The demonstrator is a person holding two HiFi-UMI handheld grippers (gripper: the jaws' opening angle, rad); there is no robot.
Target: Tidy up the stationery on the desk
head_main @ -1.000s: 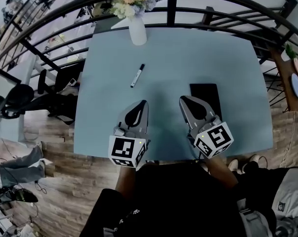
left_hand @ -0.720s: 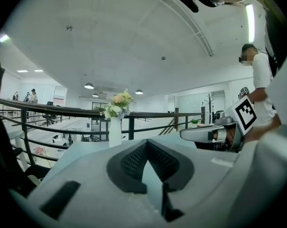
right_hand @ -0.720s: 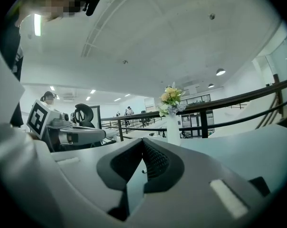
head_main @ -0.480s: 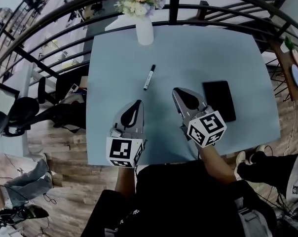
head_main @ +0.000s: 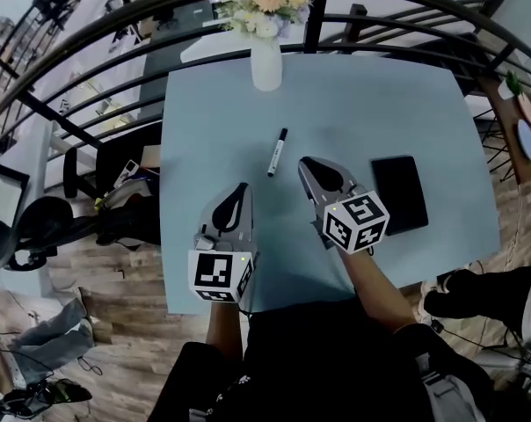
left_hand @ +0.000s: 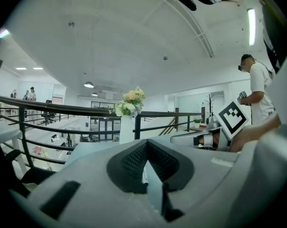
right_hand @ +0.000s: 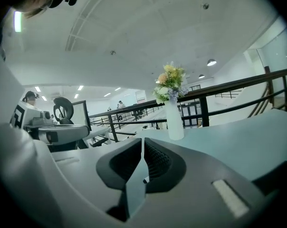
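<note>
Reach step: the marker (head_main: 277, 151) lies loose on the worktop (head_main: 204, 104), just ahead of the right gripper (head_main: 305, 162), whose nearly closed fingers are just starting to part, with nothing between them. The left gripper (head_main: 240, 187) has its fingers pressed together, empty. Next, the right fingers likely need to spread wider and straddle the marker

A pale blue tabletop (head_main: 362, 112) carries a marker (head_main: 277, 152), a black notebook (head_main: 399, 194) and a white vase of flowers (head_main: 266, 62).
</note>
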